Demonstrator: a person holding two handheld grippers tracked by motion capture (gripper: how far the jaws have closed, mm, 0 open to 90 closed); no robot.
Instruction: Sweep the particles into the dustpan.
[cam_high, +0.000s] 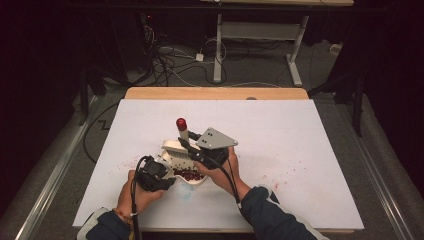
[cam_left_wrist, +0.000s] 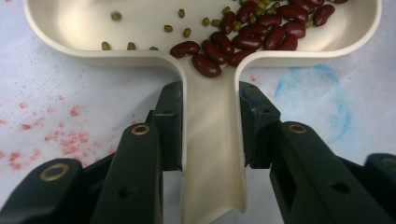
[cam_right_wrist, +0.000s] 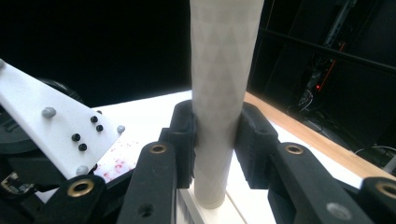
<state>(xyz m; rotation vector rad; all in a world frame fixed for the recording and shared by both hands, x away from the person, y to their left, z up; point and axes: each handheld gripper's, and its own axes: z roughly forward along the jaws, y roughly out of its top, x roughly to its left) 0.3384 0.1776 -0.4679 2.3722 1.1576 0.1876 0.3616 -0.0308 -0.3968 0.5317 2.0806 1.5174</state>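
Now left tongs (cam_left_wrist: 212, 135) clamped on dustpan handle (cam_left_wrist: 212, 154), right tongs (cam_right_wrist: 217, 140) clamped on brush handle (cam_right_wrist: 222, 93).

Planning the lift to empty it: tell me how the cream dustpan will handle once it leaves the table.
The dustpan looks like stiff moulded plastic, probably light. Held by its handle alone in the left claw, it may tip forward. The loose beans would likely roll or spill.

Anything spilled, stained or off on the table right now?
Yes. A few red bits lie scattered on the white table cover, outside the dustpan. Red smears and a blue ring-shaped stain mark the cover beside the dustpan's handle.
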